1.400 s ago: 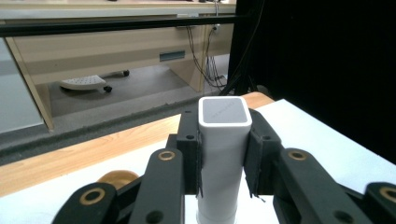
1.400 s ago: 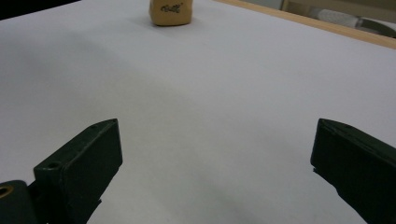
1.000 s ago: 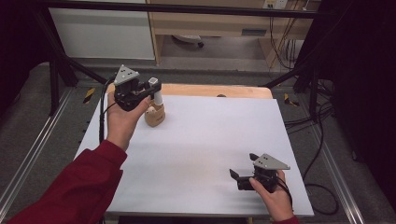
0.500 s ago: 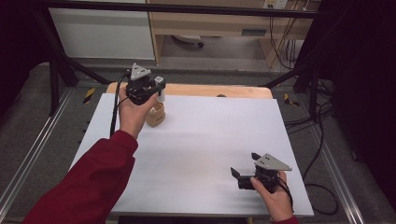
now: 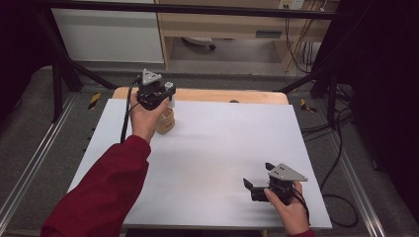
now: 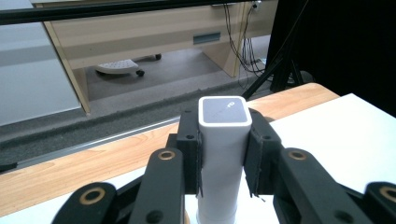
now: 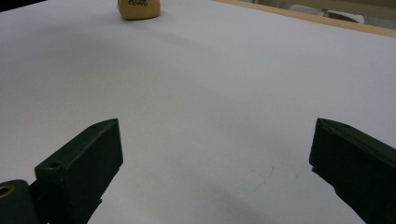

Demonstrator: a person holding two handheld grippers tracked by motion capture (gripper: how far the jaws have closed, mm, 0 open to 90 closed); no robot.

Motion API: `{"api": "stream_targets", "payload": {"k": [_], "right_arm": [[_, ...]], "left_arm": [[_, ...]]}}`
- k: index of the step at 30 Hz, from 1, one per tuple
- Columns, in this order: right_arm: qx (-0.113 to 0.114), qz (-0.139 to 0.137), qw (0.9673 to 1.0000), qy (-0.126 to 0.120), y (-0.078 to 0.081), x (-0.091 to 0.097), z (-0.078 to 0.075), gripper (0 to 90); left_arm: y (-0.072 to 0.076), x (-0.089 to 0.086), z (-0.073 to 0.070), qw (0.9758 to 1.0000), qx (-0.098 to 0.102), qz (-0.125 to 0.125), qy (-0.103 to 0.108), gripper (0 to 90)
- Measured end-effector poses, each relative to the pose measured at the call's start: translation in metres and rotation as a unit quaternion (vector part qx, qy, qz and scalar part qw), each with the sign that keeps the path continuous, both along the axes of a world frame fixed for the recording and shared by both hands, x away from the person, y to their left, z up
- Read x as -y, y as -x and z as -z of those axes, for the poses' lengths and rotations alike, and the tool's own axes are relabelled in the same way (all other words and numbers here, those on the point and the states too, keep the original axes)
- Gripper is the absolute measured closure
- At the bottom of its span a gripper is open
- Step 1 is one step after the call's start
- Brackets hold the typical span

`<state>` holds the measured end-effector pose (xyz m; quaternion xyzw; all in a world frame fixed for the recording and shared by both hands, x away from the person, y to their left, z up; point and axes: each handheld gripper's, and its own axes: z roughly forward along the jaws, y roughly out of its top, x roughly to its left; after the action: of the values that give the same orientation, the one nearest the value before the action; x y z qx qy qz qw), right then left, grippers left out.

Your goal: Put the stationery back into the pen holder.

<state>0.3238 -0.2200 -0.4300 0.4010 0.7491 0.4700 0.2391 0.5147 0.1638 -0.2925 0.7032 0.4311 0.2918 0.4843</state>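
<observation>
My left gripper (image 5: pixel 167 97) is at the far left of the white tabletop (image 5: pixel 222 148), shut on a white square-sided container (image 6: pixel 223 135) with a grey top. Both pads (image 6: pixel 191 154) press its sides and it stands upright. Its lower end sits at a tan rounded object (image 5: pixel 165 121) on the table directly beneath; whether they touch I cannot tell. My right gripper (image 5: pixel 257 175) rests low at the near right, open, with bare table between its fingers (image 7: pixel 88 158). The tan object (image 7: pixel 139 8), marked with black writing, lies far ahead in the right gripper view.
A wooden strip (image 5: pixel 207 95) runs along the table's far edge. Beyond it are grey floor, a pale wooden desk (image 5: pixel 222 24) and black frame legs (image 5: pixel 64 64). Cables (image 5: pixel 336 128) hang off the right side.
The left hand has moved to the right and a little lower with the white container in its grip, ending over the tan object. The right hand and the tan object stayed still.
</observation>
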Motion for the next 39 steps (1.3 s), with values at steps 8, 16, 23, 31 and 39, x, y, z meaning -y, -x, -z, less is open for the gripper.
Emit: {"api": "stream_targets", "payload": {"k": [8, 16, 23, 31, 39], "right_arm": [[-0.005, -0.006, 1.0, 0.002, 0.0, -0.002, 0.001, 3.3], [-0.006, -0.008, 1.0, 0.001, 0.0, -0.003, 0.002, 3.2], [-0.007, -0.01, 0.9999, 0.001, 0.0, -0.003, 0.002, 3.2], [-0.009, -0.013, 0.9999, 0.004, -0.001, -0.004, 0.003, 3.2], [-0.013, -0.019, 0.9997, 0.007, 0.0, -0.005, 0.004, 3.0]], "left_arm": [[-0.003, -0.005, 0.008, 1.0, 0.001, -0.007, -0.006, 70.9], [-0.007, -0.013, 0.016, 0.9999, -0.003, -0.016, -0.004, 70.9], [-0.014, -0.019, 0.023, 0.9996, -0.005, -0.026, -0.005, 70.8], [-0.027, -0.023, 0.032, 0.9992, -0.009, -0.039, -0.006, 70.8], [-0.035, -0.029, 0.038, 0.9988, -0.015, -0.047, -0.004, 70.8]]}}
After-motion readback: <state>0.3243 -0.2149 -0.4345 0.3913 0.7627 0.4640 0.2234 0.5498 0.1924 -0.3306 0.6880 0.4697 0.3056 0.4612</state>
